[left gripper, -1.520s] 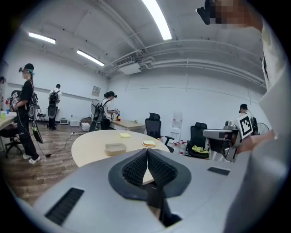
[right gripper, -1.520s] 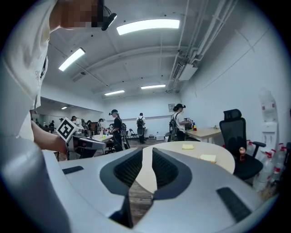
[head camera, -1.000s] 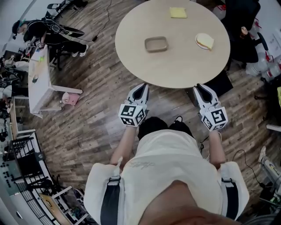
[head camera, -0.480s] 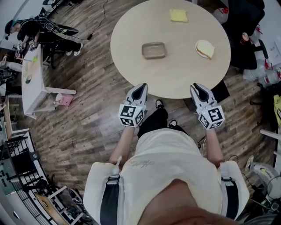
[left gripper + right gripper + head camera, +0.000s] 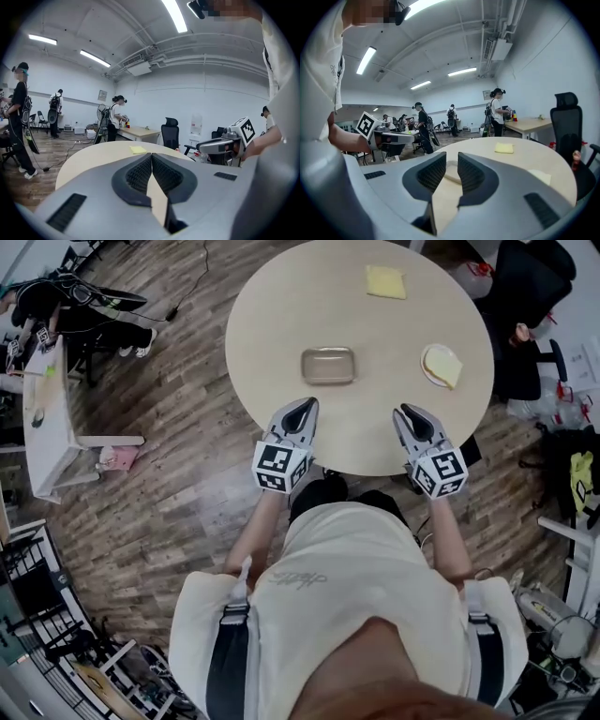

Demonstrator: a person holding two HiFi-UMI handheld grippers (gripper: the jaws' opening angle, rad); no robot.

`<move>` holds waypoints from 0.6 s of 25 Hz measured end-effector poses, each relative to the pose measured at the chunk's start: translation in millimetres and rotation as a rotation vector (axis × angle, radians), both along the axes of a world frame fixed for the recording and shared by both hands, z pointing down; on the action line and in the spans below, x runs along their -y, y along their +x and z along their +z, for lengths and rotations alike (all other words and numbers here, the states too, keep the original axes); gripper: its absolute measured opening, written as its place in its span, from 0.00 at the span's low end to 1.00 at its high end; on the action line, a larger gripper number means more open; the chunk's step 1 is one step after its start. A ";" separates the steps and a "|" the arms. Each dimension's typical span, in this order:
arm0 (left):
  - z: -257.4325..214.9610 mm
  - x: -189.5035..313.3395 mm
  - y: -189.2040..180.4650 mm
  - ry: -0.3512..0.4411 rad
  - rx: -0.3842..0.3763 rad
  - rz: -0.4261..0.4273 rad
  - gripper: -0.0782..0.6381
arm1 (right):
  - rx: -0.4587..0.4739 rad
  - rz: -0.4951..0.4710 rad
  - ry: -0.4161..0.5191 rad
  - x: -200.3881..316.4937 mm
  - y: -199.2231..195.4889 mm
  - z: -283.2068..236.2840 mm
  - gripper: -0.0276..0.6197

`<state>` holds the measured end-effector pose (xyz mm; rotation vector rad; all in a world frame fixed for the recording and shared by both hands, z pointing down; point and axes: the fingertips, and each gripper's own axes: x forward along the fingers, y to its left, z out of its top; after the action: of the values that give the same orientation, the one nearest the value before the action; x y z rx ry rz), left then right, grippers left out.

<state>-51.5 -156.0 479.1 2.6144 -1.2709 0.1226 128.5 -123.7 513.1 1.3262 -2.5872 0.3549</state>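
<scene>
A round beige table (image 5: 281, 296) carries a shallow metal tray (image 5: 328, 365), a yellow pad (image 5: 385, 282) at the far side and a small plate with pale food (image 5: 442, 365) at the right. My left gripper (image 5: 302, 409) is over the near edge, just short of the tray, jaws shut and empty. My right gripper (image 5: 410, 414) hangs over the near right edge, jaws a narrow gap apart with nothing between them. The left gripper view shows its tips (image 5: 151, 155) touching, with the yellow pad (image 5: 138, 149) beyond. Through the right gripper (image 5: 452, 159) gap the tray (image 5: 451, 172) shows.
A black office chair (image 5: 520, 306) stands at the table's far right. A white desk (image 5: 42, 418) with clutter lies to the left, and cables run over the wooden floor (image 5: 178, 484). Several people (image 5: 420, 123) stand at other desks across the room.
The person has stepped toward the round table. Both grippers moved forward from over the floor to over its near edge. Jaw states look unchanged.
</scene>
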 end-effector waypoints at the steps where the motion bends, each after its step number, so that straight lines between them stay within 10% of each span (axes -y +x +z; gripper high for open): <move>1: -0.7 8.4 0.5 0.002 -0.005 0.003 0.14 | 0.002 0.002 -0.013 7.6 -1.7 4.2 0.15; 15: 31.9 64.8 -16.2 -0.095 0.052 -0.090 0.14 | 0.046 -0.040 -0.243 95.8 -19.5 99.1 0.15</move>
<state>-67.7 -220.9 511.0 2.4850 -1.3632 0.2316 109.0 -219.5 612.3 1.1937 -2.5059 0.6756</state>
